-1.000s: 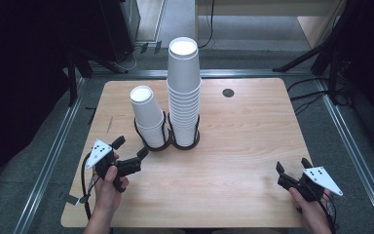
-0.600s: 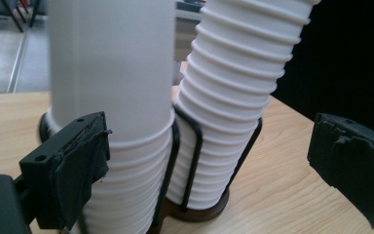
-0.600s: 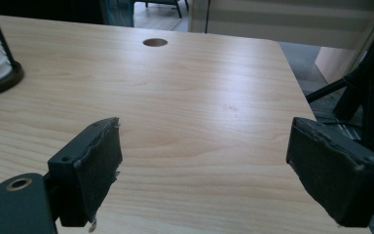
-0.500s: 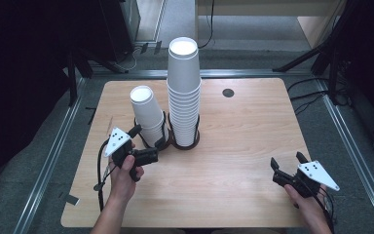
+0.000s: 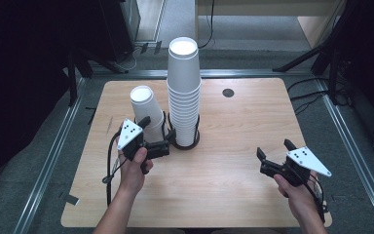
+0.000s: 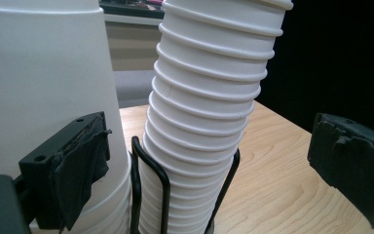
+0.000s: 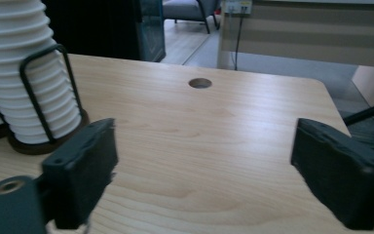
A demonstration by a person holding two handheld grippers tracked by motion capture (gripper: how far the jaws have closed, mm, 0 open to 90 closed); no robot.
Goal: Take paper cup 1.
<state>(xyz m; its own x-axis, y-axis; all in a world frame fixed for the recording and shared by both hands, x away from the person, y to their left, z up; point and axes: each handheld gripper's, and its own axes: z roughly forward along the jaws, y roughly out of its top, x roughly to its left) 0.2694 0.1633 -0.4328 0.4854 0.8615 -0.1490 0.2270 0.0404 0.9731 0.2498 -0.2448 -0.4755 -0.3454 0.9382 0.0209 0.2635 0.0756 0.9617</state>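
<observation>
Left gripper (image 5: 157,130) is hovering spread at the short cup stack (image 5: 146,111), one jaw just beside it.

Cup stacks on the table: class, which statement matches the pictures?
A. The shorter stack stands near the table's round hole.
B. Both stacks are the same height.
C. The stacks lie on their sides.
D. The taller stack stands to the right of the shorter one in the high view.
D: in the high view the taller stack rises in its black wire holder just right of the shorter stack, both upright.
</observation>
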